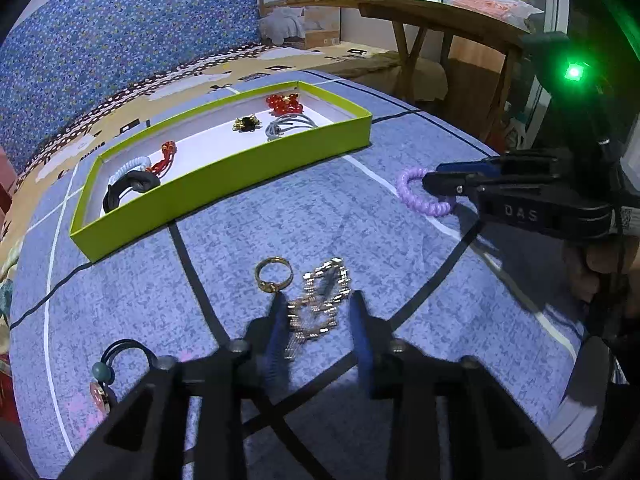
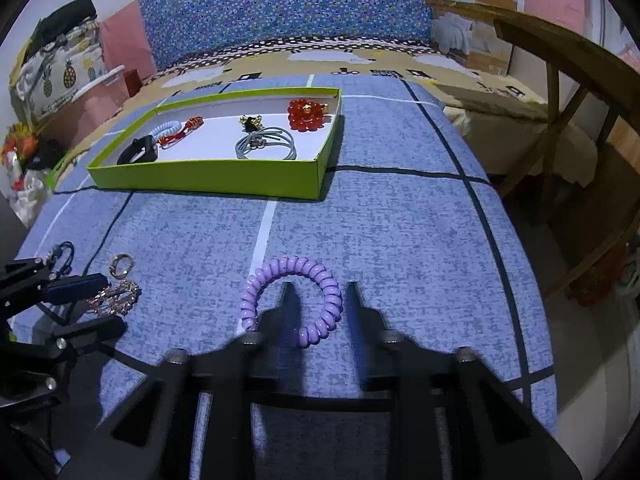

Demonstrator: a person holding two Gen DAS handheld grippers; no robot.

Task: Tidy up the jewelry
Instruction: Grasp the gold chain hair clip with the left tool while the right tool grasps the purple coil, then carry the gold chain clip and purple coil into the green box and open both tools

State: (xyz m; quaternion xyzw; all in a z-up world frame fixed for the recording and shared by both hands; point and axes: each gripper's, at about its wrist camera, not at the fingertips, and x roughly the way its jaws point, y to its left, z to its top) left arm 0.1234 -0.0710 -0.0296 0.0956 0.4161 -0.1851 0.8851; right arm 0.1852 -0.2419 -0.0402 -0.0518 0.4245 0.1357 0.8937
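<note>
A blue-grey quilted bedspread (image 2: 400, 240) with dark and white stripes carries the work, with a lime-green tray (image 2: 208, 178) set well ahead of both grippers and already holding a red bead bracelet (image 2: 306, 115), grey hair ties (image 2: 266, 145) and a few other pieces.

The right gripper (image 2: 318, 292) stands open, one finger inside the purple spiral hair tie (image 2: 288, 268) and the other outside its right side, so the coil's right arc lies between the jaws but is not yet pinched. The left gripper (image 1: 318, 308) is also open, its fingers either side of a gold rhinestone chain bracelet (image 1: 320, 300), nothing held.

Risks, as I judge them: the springy coil could squirt sideways or roll off the fingertip if the jaws close on too little of the arc (it looks slick). The loose chain may bunch, so only a few links get caught and the rest dangles or slips free. The gold ring (image 1: 273, 274), just ahead of the left finger, could be nudged or dragged along.
</note>
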